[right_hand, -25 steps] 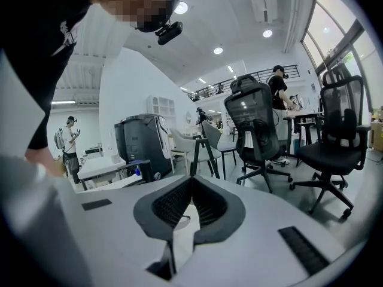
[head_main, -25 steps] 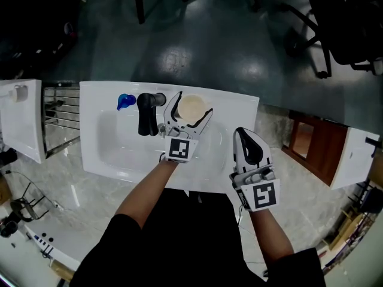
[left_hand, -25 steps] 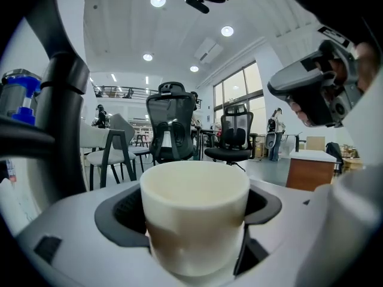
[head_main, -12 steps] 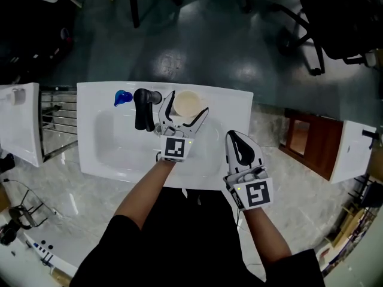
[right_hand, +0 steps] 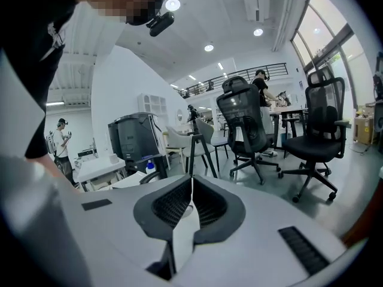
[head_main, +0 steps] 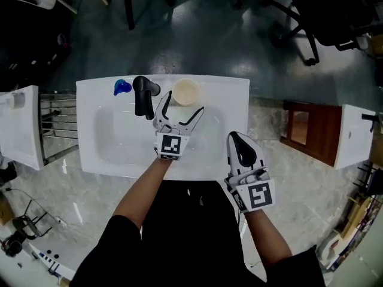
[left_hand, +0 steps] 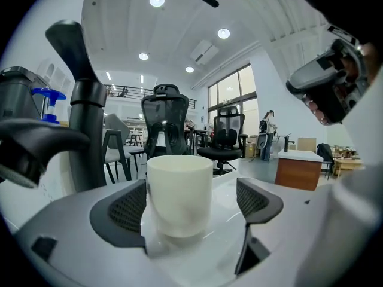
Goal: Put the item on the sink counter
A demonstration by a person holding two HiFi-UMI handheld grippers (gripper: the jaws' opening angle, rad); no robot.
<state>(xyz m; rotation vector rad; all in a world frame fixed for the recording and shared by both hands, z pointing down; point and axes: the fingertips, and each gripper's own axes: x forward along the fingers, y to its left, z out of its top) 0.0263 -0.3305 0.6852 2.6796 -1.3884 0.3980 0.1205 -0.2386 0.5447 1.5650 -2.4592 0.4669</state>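
Observation:
A cream cup (head_main: 185, 91) stands upright on the back rim of the white sink counter (head_main: 227, 100), just right of the black faucet (head_main: 142, 94). My left gripper (head_main: 181, 105) is open over the basin. Its fingertips end just short of the cup and do not touch it. In the left gripper view the cup (left_hand: 179, 193) stands free on the counter ahead of the open left gripper (left_hand: 192, 203), slightly left of centre. My right gripper (head_main: 239, 143) is shut on nothing by the counter's front right corner. The right gripper view shows the right gripper (right_hand: 191, 191) with its pads pressed together.
A blue pump top (head_main: 122, 87) sits left of the faucet, seen also as a blue pump top (left_hand: 46, 95). A metal rack (head_main: 60, 118) and a white unit (head_main: 18, 127) stand to the left, a brown cabinet (head_main: 302, 130) to the right. Office chairs (head_main: 323, 17) stand beyond the counter.
The left gripper's open jaws were around the cup; they have drawn back toward me, leaving the cup on the counter. The right gripper has stayed shut in much the same spot.

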